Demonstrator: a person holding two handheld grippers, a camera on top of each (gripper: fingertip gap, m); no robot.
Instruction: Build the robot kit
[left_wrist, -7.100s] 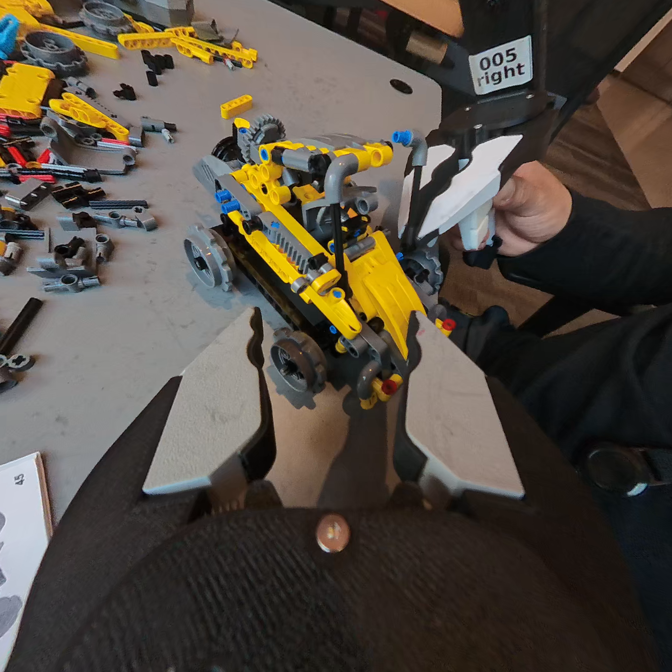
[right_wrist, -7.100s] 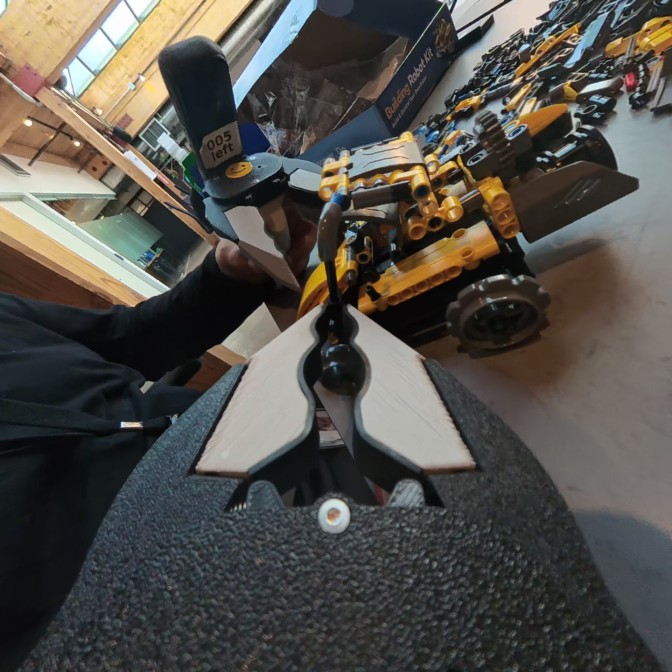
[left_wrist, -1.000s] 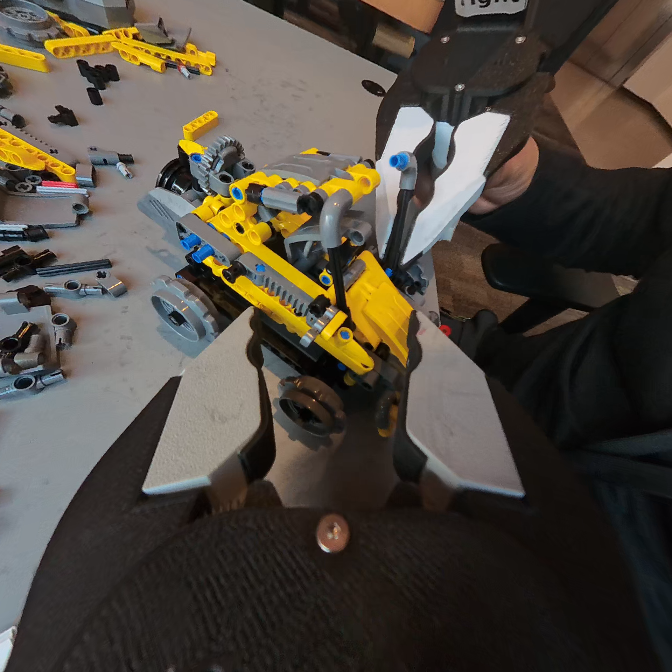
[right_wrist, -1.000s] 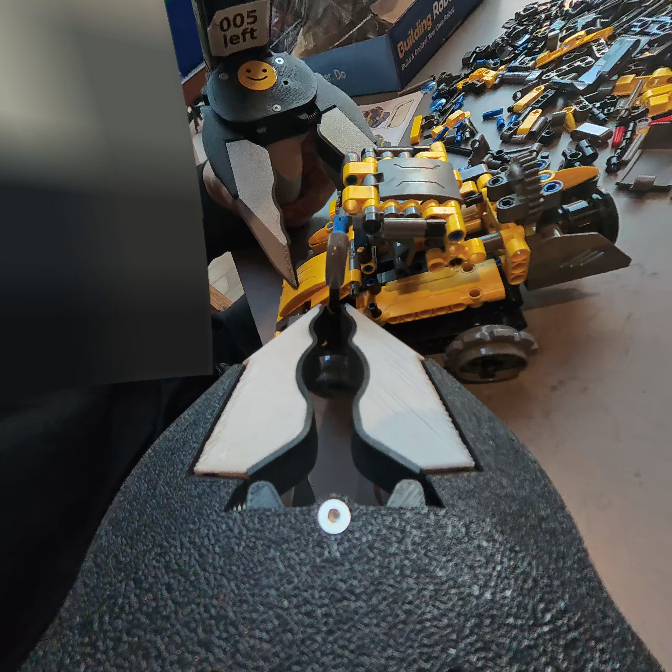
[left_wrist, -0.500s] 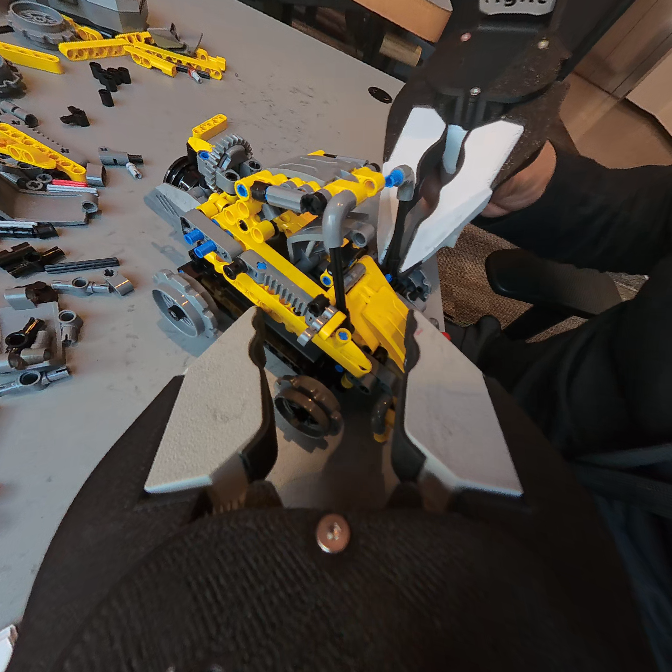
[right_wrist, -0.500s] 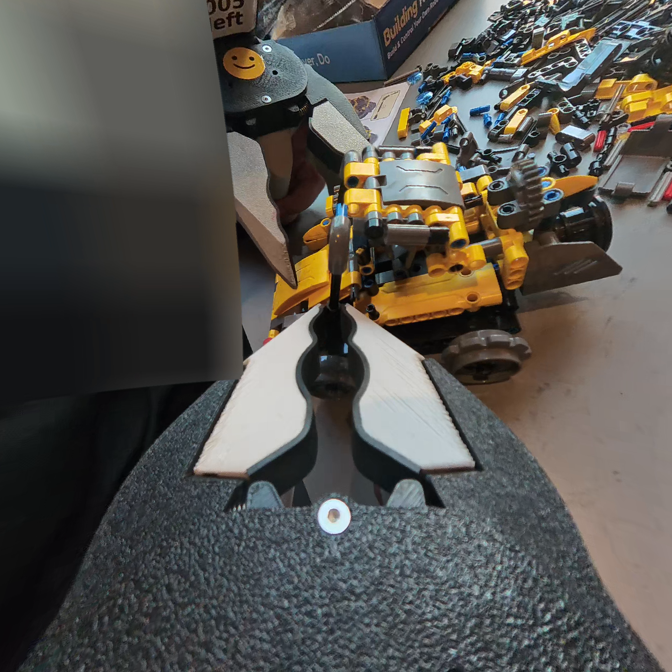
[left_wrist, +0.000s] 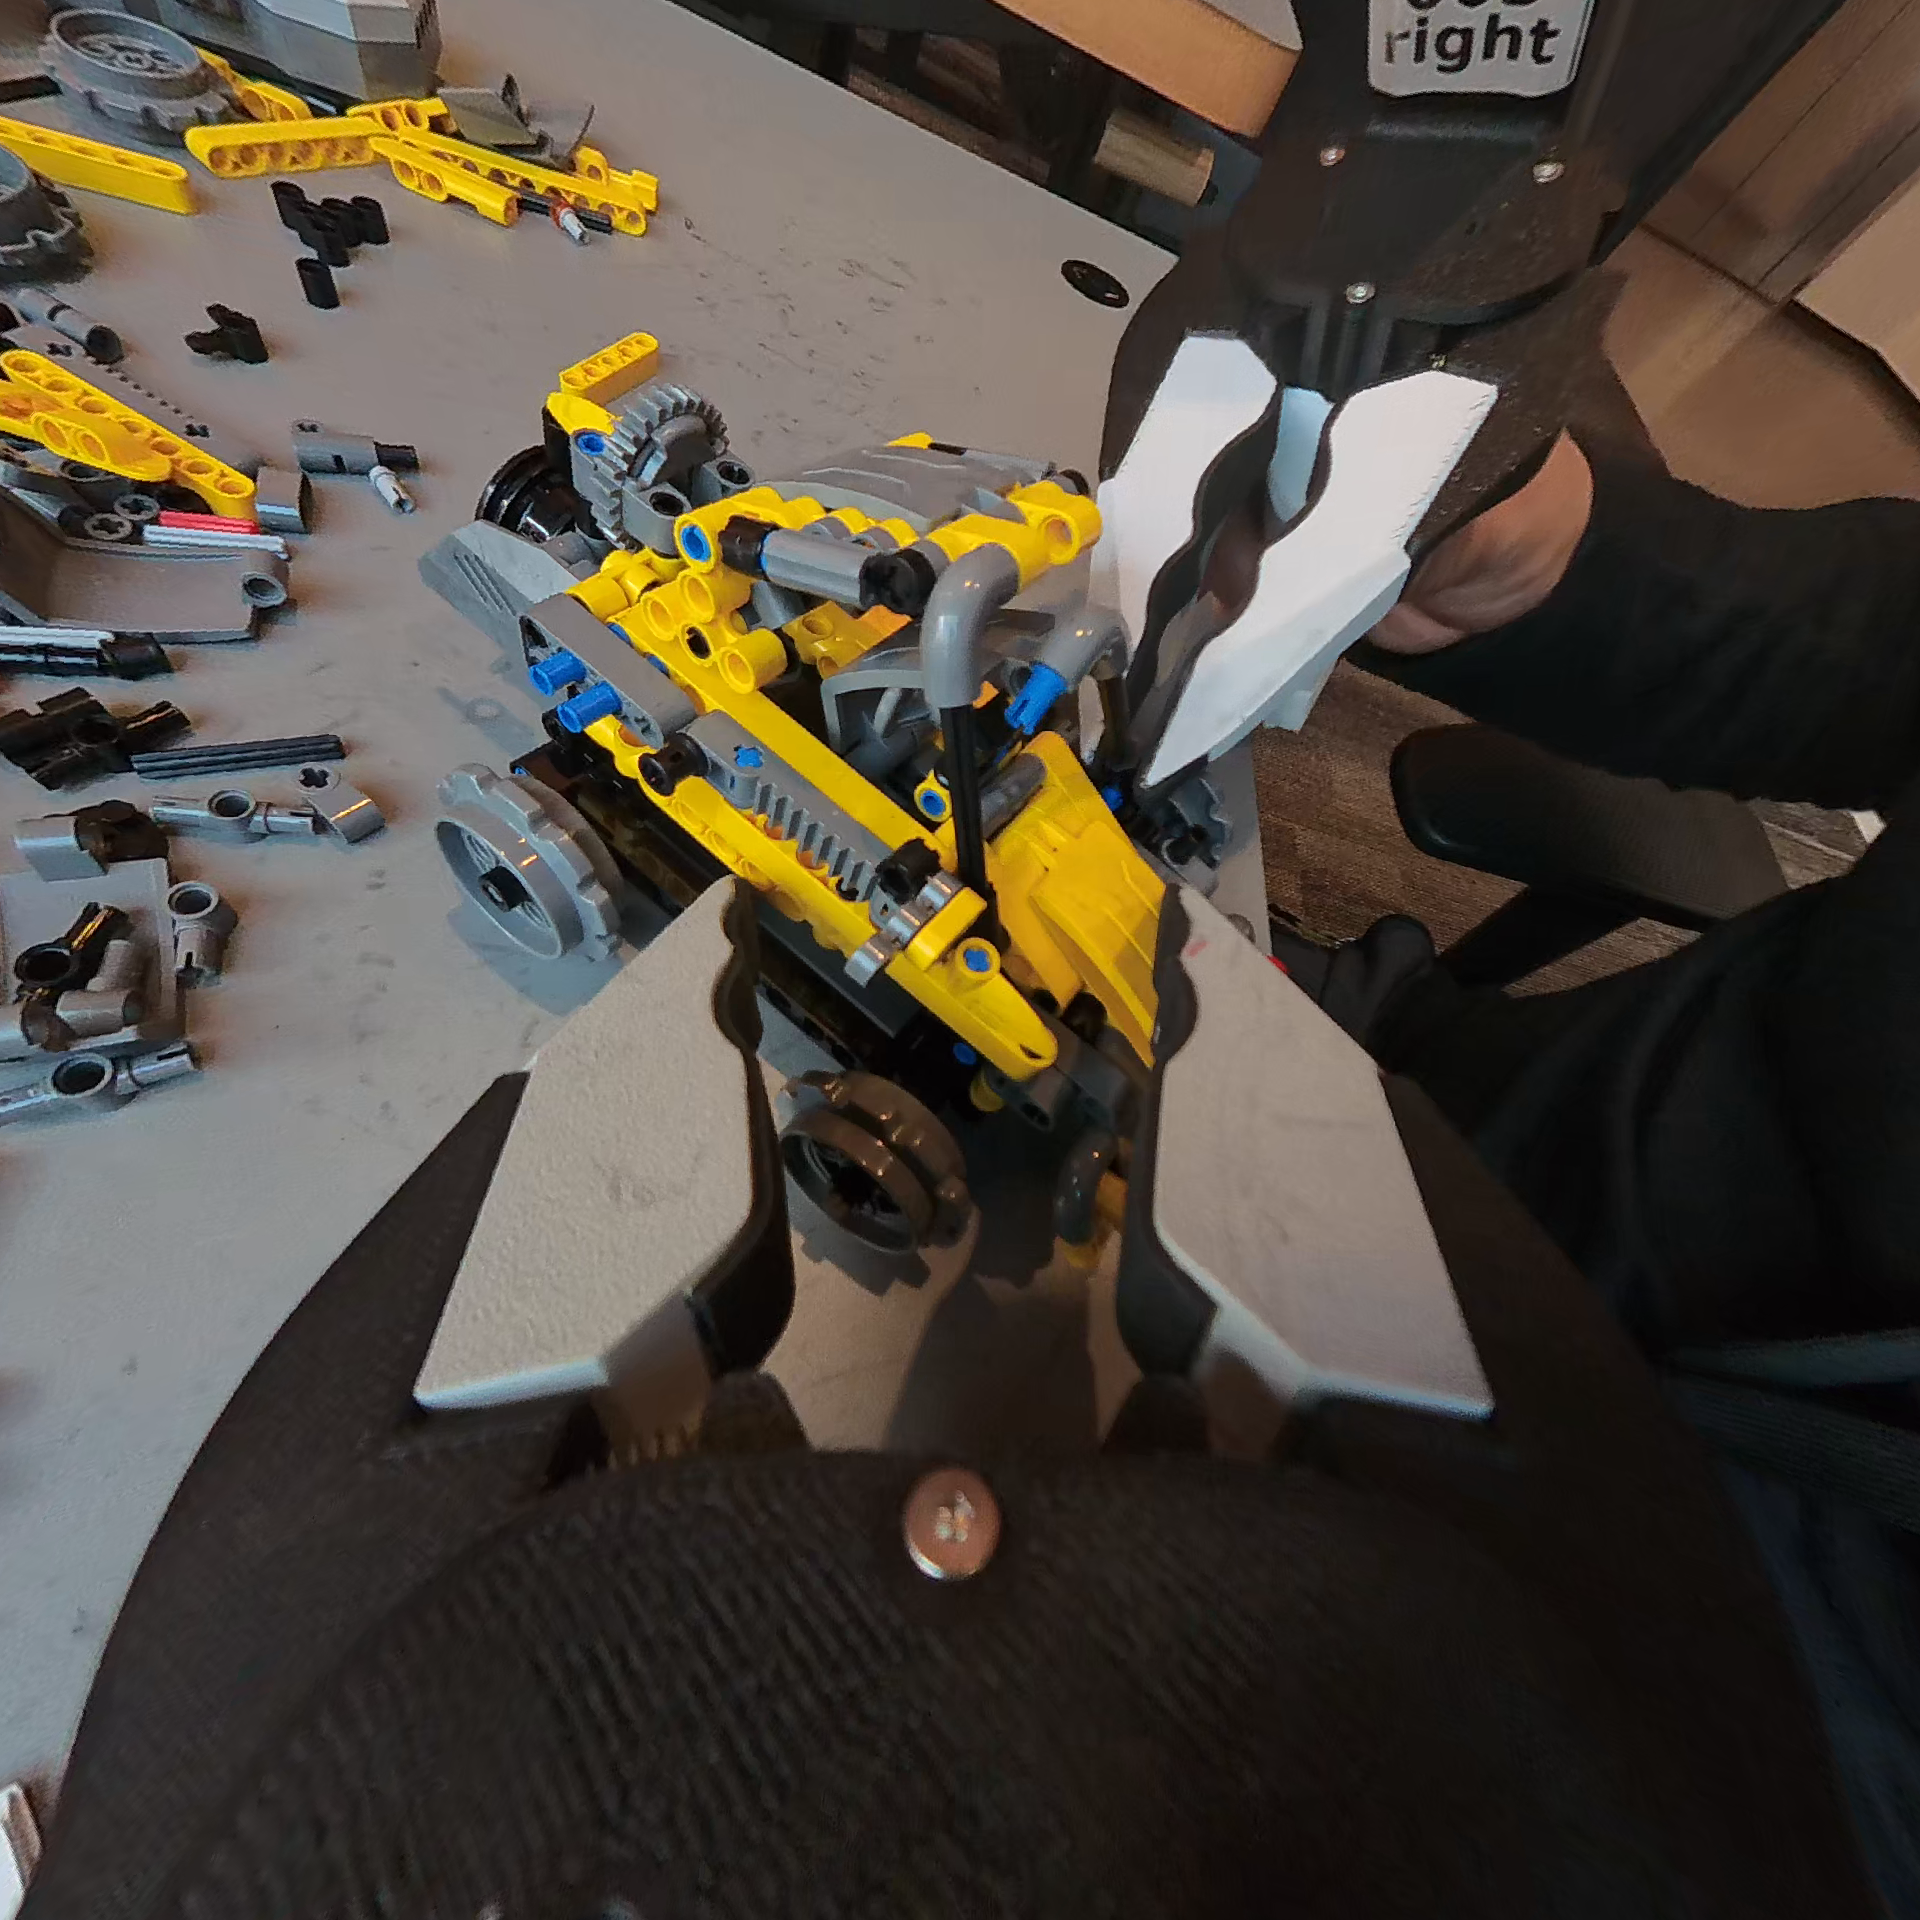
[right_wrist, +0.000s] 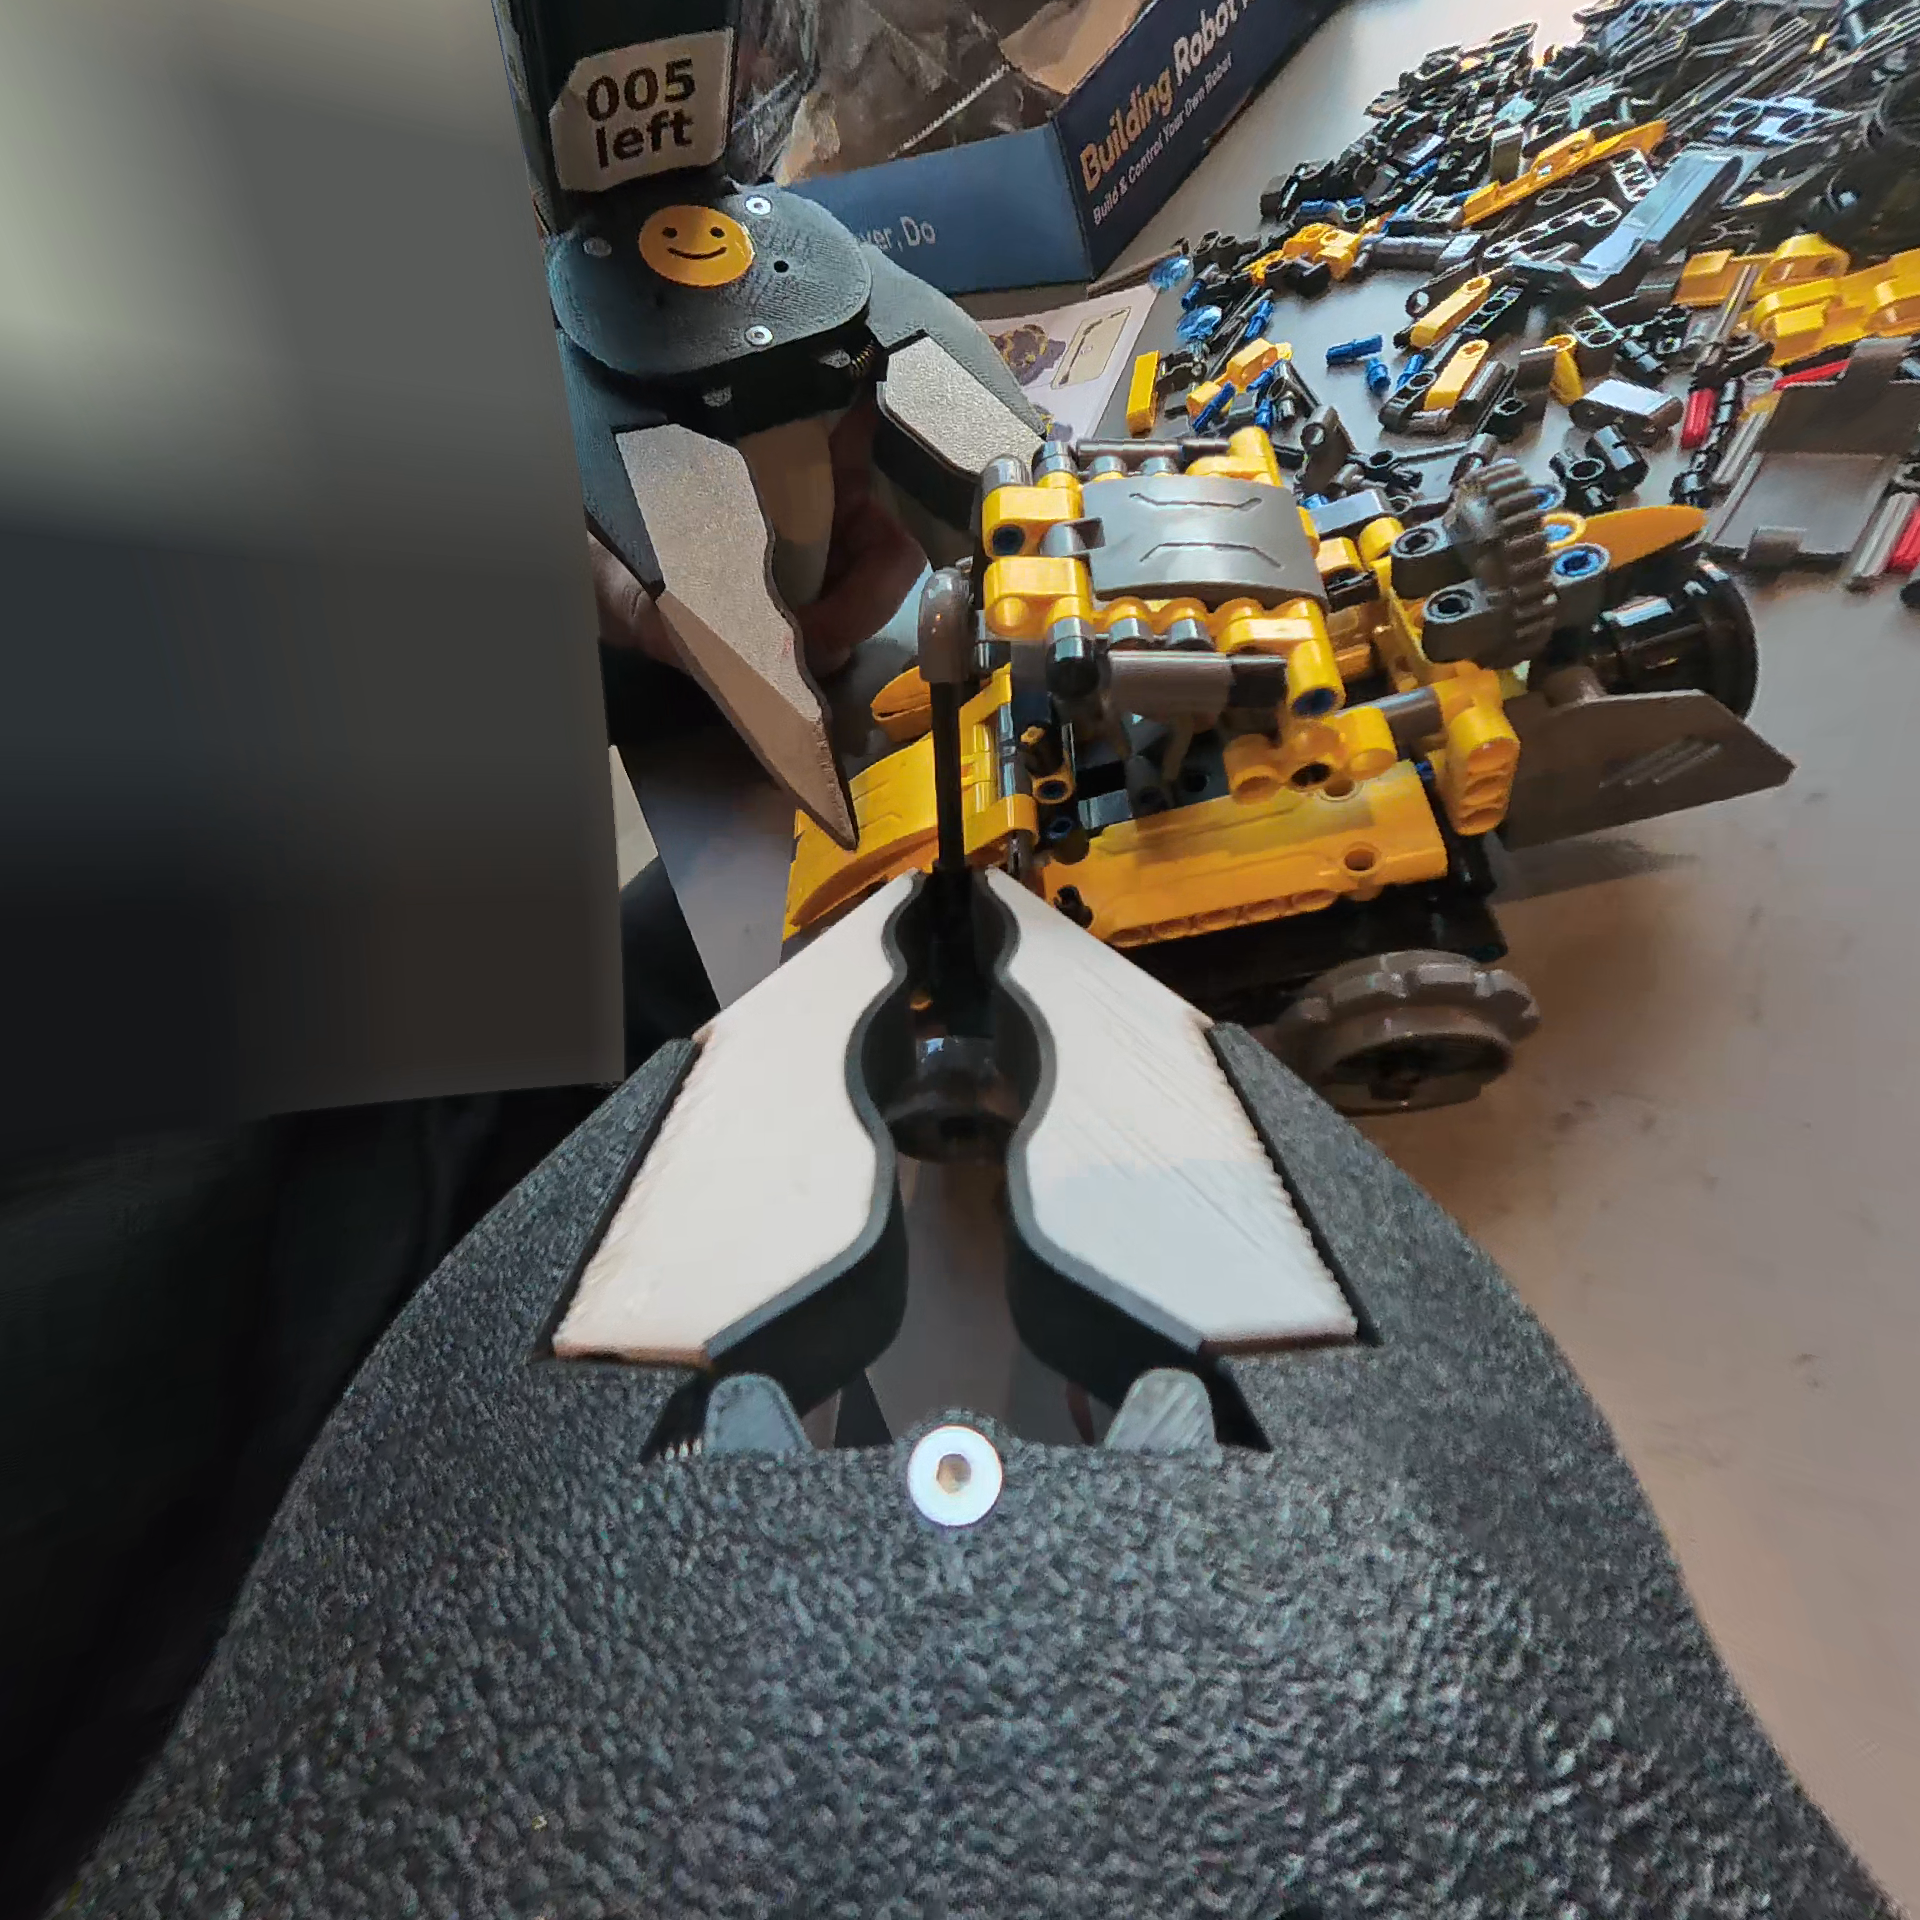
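Two grippers, right gripper (right_wrist: 948, 894) hiding black rod (right_wrist: 943, 790)

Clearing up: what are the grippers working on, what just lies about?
In hand: yellow-and-grey brick vehicle model, straddled by left gripper; its thin black rod, pinched by right gripper.
Lying about: loose yellow, black, grey brick pieces; dark blue cardboard box.

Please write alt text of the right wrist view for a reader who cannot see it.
The right gripper is shut on a thin black rod of a yellow and grey brick-built vehicle on a grey table. The open left gripper straddles its rear end; loose parts lie beyond.
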